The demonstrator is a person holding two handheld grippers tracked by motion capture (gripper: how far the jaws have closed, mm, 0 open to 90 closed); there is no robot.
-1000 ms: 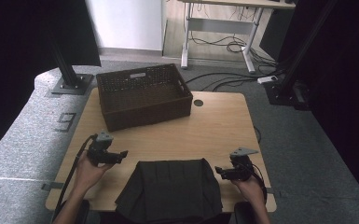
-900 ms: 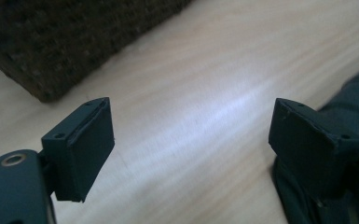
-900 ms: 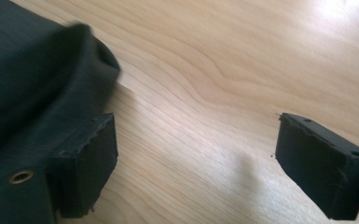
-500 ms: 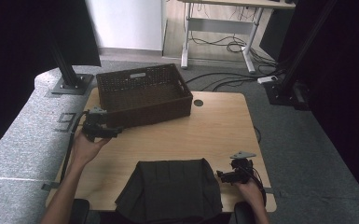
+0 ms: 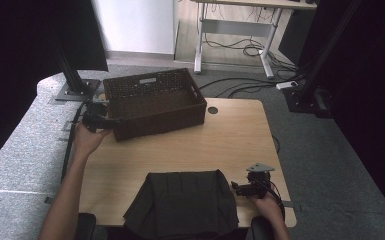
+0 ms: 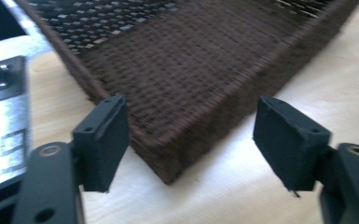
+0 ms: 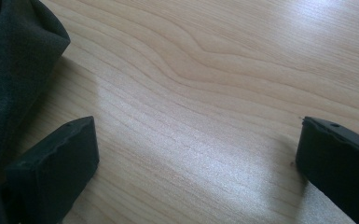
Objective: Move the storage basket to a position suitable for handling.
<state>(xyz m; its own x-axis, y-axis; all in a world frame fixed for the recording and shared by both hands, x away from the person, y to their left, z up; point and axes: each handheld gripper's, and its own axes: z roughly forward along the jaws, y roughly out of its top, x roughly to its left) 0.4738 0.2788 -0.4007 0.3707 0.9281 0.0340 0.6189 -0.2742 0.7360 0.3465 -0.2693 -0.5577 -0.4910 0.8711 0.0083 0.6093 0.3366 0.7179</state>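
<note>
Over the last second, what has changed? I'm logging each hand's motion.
The left gripper travelled forward from near the dark folded cloth to the dark brown woven basket's near-left corner, jaws open around it. The right gripper, cloth and basket stayed put.

The left arm is reaching far forward, its left gripper (image 5: pixel 96 119) hovering with jaws spread wide. The right gripper (image 5: pixel 250 187) is sitting close to the person, jaws likewise parted.

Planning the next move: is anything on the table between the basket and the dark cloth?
No. In the high view, bare wood of the table runs from the basket to the dark cloth.
</note>
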